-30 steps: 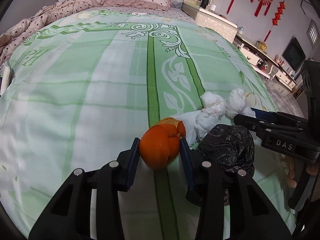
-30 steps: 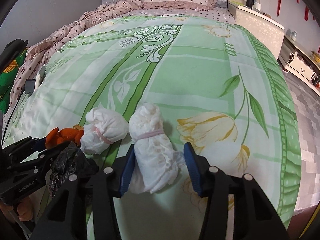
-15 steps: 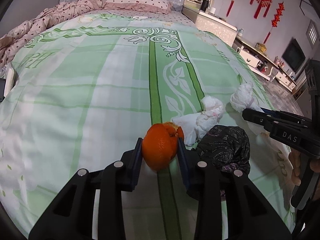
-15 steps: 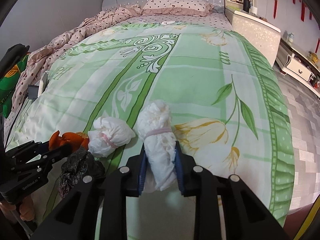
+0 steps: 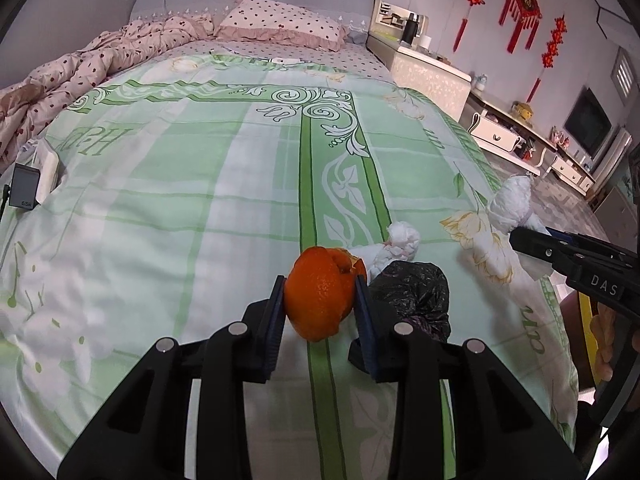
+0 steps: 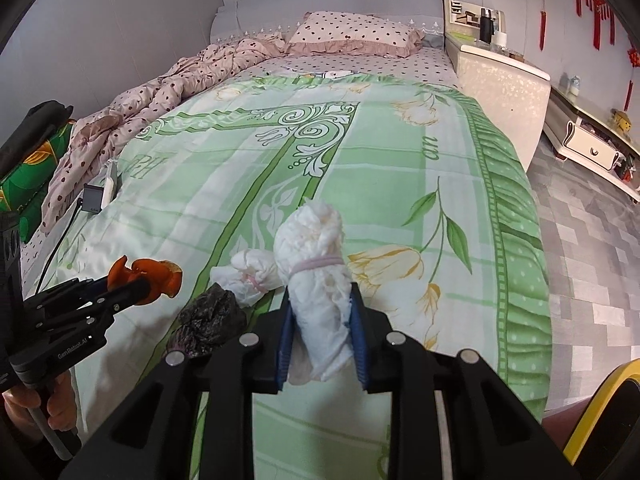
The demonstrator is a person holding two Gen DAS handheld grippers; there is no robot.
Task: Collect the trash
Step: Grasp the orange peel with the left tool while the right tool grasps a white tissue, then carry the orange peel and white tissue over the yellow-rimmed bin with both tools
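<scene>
My left gripper [image 5: 320, 300] is shut on an orange peel [image 5: 320, 298] and holds it above the green bedspread [image 5: 200, 184]; it also shows in the right wrist view [image 6: 144, 276]. My right gripper [image 6: 320, 320] is shut on a white tissue bundle [image 6: 316, 256] tied with a pink band, lifted off the bed; it shows at the right of the left wrist view [image 5: 514, 204]. A second white tissue bundle [image 6: 252, 270] and a crumpled black plastic bag [image 6: 210, 316] lie on the bed between the grippers.
A black charger and white device [image 5: 26, 186] lie at the bed's left edge by the rumpled dotted quilt [image 5: 80, 68]. A nightstand [image 6: 500, 92] and tiled floor [image 6: 592, 260] are to the right. A yellow rim [image 6: 600, 412] shows at bottom right.
Both grippers closed on their items and lifted them: the left raised the orange peel, the right raised the tissue bundle off the bed and pulled back.
</scene>
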